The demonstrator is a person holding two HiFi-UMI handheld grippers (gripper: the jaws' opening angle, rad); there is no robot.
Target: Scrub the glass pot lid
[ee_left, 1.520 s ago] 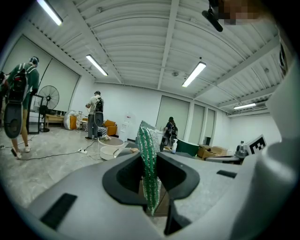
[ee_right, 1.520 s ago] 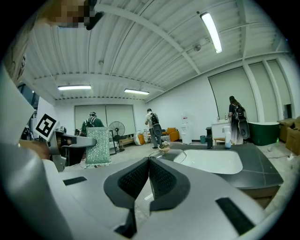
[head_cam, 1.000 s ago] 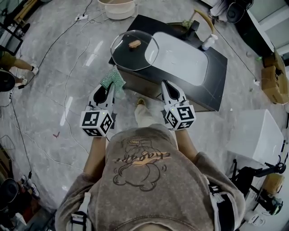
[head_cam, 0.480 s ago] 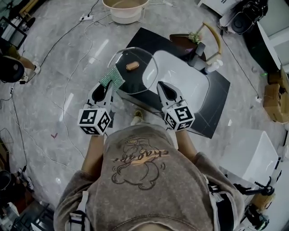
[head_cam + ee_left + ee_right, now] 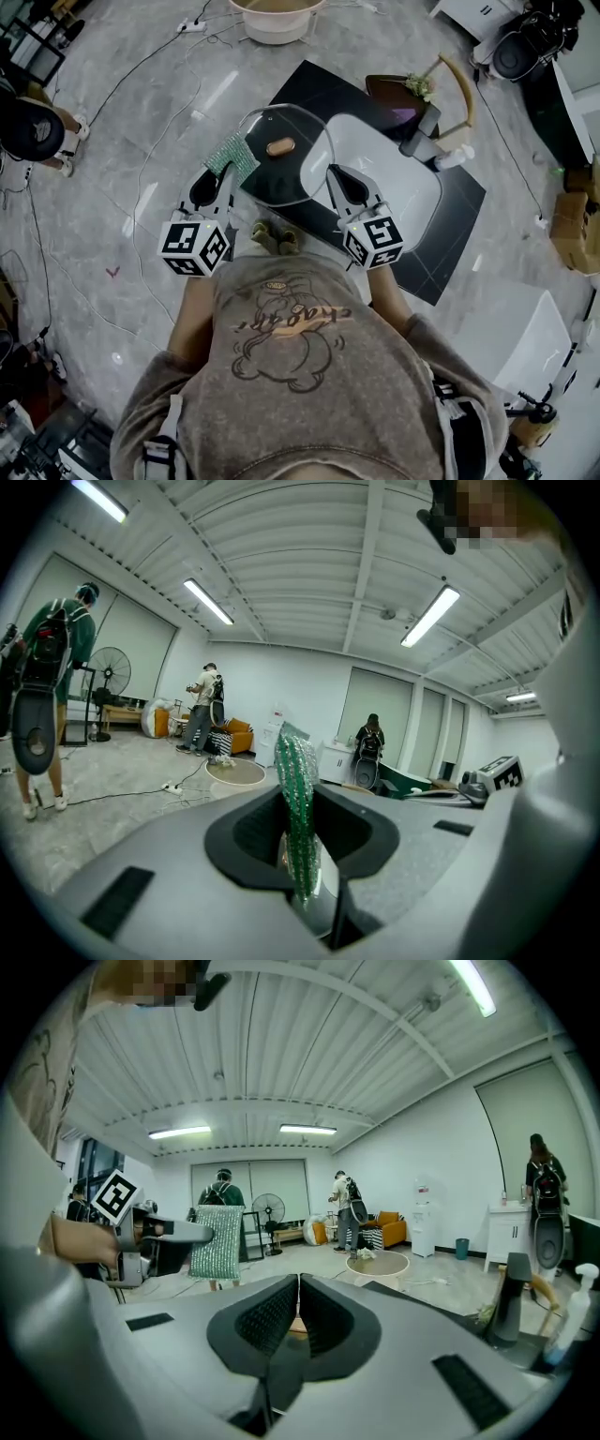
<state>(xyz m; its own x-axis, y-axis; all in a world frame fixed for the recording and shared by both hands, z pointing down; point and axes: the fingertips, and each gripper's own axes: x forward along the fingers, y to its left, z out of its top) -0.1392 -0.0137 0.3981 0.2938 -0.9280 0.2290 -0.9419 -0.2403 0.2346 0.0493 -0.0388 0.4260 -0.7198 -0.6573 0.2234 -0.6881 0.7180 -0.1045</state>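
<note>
The glass pot lid (image 5: 281, 173) with a wooden knob (image 5: 279, 146) lies on the left end of the black counter (image 5: 441, 253), partly over the white sink (image 5: 384, 173). My left gripper (image 5: 220, 178) is shut on a green scrub pad (image 5: 232, 159) that stands up from its jaws (image 5: 300, 799) at the lid's left rim. My right gripper (image 5: 333, 173) is shut with nothing visibly held, its tips at the lid's near right rim; touching or not, I cannot tell. The right gripper view shows the shut jaws (image 5: 298, 1297), with the knob (image 5: 296, 1324) behind them and the pad (image 5: 214, 1241) at left.
A faucet (image 5: 422, 136) and a soap bottle (image 5: 455, 159) stand behind the sink. On the floor are a beige basin (image 5: 277, 19), cables (image 5: 141, 187) and a white box (image 5: 516, 337). A person (image 5: 33, 127) stands at the left; others are farther off.
The person has stepped up to the counter. Both grippers have come closer to the lid: the pad has reached its left rim, the right tips its near right rim.
</note>
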